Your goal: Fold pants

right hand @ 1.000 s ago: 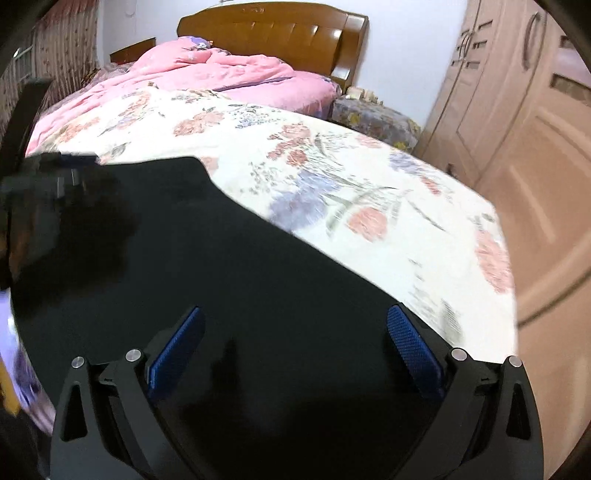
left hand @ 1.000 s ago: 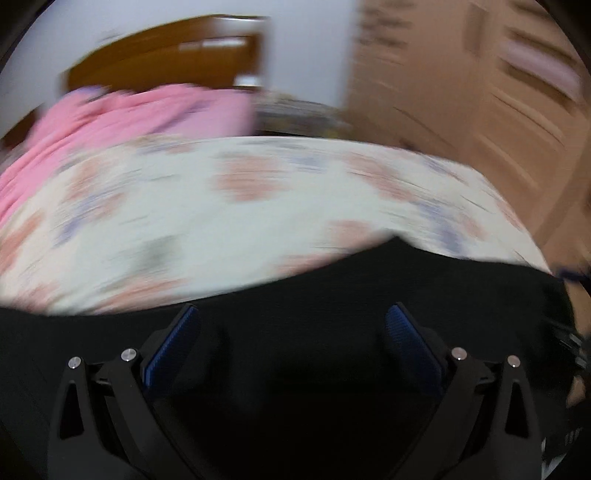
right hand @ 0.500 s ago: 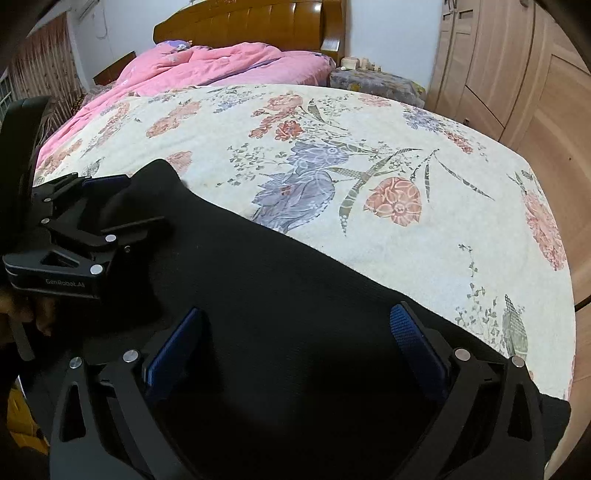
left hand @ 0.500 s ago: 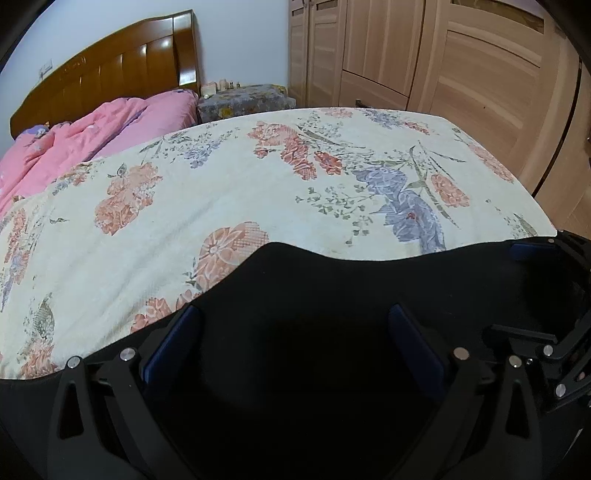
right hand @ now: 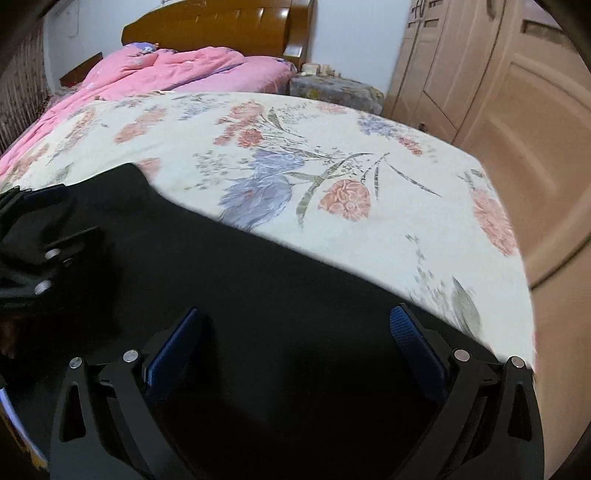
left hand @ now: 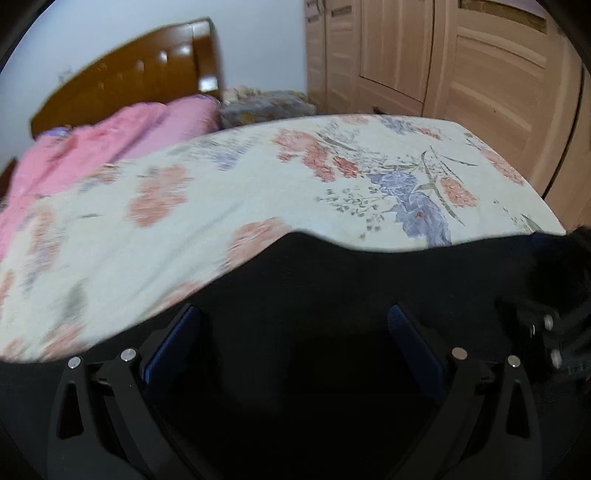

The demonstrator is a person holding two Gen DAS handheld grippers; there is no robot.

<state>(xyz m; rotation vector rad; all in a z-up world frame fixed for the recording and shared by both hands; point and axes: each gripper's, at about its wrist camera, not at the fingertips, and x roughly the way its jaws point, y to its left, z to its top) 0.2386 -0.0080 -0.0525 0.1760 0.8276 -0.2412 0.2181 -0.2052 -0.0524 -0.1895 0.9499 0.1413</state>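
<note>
Two grippers, left gripper (left hand: 293, 328) and right gripper (right hand: 295, 328), hover side by side with jaws spread wide, grasping nothing, directly above the black fabric pants (right hand: 258, 280), which lie across the floral-sheeted bed's (right hand: 332, 147) near edge.

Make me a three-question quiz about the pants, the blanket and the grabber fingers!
1. Where do the black pants lie?
A. on the flowered sheet
B. on the floor
C. in the wardrobe

2. What colour is the quilt by the headboard?
A. green
B. pink
C. yellow

3. How are the right gripper fingers?
A. shut on the pants
B. shut on nothing
C. spread apart

Answers: 1 A, dark cloth spreads over the flowers; 2 B, it is plainly pink; 3 C, a wide gap shows between the blue pads.
</note>
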